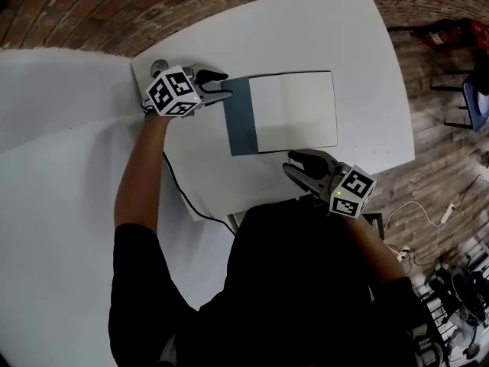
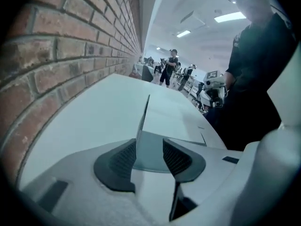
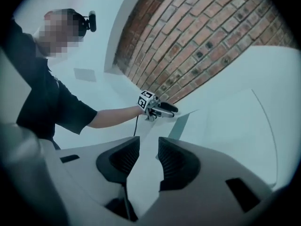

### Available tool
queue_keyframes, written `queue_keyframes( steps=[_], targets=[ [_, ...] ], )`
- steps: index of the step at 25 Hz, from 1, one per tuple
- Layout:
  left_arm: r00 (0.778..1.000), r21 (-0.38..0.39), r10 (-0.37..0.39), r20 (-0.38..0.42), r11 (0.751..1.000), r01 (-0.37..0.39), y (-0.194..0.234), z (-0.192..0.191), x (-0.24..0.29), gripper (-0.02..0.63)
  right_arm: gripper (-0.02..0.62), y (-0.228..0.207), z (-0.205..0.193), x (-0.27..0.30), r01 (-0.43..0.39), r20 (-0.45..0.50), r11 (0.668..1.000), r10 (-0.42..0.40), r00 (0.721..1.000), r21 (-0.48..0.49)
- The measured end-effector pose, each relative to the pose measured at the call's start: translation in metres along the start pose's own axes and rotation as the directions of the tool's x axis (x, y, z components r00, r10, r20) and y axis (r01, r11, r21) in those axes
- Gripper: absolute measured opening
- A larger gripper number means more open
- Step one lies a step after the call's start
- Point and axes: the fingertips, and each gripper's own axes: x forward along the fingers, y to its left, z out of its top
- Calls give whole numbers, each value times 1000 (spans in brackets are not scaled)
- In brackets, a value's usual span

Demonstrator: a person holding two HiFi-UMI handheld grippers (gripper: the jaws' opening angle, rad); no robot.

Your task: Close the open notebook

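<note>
The notebook lies flat in the middle of the white table. It shows a white face, with a blue-grey band down its left side. My left gripper is at the band's upper left corner and stands open. In the left gripper view the blue-grey band sits between the pads without being pressed. My right gripper hovers just below the notebook's lower edge, open with nothing between its jaws. The right gripper view shows the left gripper and the band ahead.
A black cable trails from the left hand across the table toward the person. A small round object sits at the table's upper left corner. A brick wall runs beside the table. A red extinguisher lies on the floor at right.
</note>
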Motion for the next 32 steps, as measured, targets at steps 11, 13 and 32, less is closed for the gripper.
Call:
queue_keyframes(
  steps=[11,13,32],
  targets=[
    [991,19,-109,-75,994,111,15,-2,26,169,118,-23,-68,32,55,61,823,-108,992,565],
    [989,26,-125,-84,992,128,12,1,29,169,118,-27,-79,37,39,100,718,-150,984,695],
    [970,20,-209,-121,977,213,5,3,46,169,163,-57,-86,59,91,136,485,-412,901,870]
  ],
)
